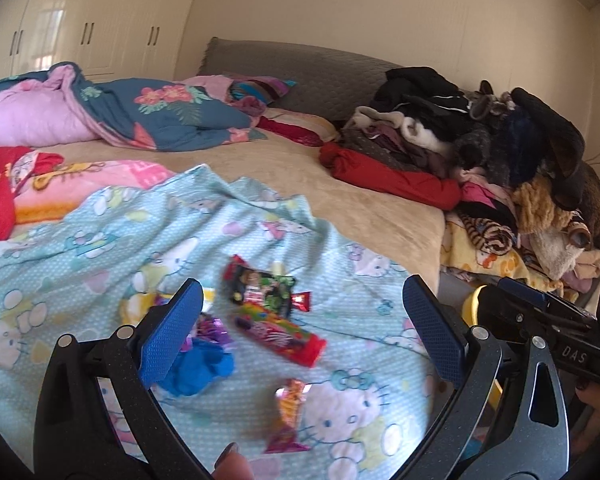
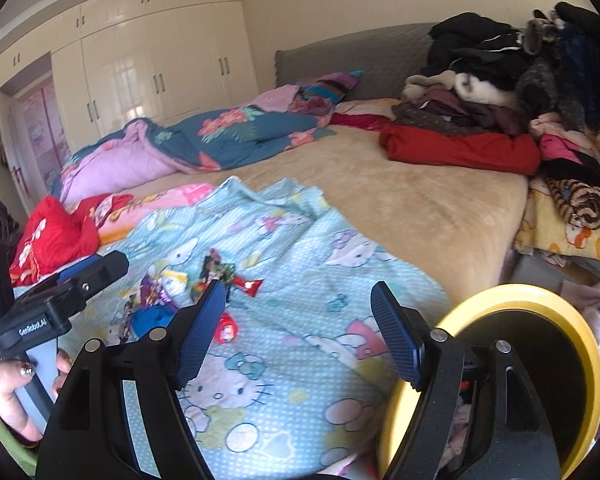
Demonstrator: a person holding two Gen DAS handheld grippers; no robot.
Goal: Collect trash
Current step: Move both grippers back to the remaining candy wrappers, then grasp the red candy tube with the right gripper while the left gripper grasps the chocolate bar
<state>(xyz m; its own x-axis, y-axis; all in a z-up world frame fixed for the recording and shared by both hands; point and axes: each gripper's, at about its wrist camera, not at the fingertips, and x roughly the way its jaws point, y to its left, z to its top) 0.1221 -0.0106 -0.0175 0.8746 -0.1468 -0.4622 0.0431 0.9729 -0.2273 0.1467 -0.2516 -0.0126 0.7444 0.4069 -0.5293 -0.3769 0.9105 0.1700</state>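
Observation:
Several snack wrappers lie on a light blue Hello Kitty blanket [image 1: 100, 248]: a dark wrapper [image 1: 262, 290], a long red candy wrapper [image 1: 284, 338], an orange wrapper [image 1: 290, 412], a blue crumpled piece [image 1: 200, 368] and a purple wrapper [image 1: 210, 326]. My left gripper [image 1: 302, 328] is open and empty just above them. My right gripper [image 2: 298, 332] is open and empty over the blanket, with the wrappers [image 2: 220, 272] to its left. A yellow-rimmed bin [image 2: 540, 360] stands at its right, beside the bed.
The bed [image 1: 360, 192] holds a clothes pile [image 1: 480, 140] at the right, a floral quilt [image 1: 160, 116] at the back and red cloth [image 1: 0, 188] at the left. White wardrobes [image 2: 148, 60] line the far wall.

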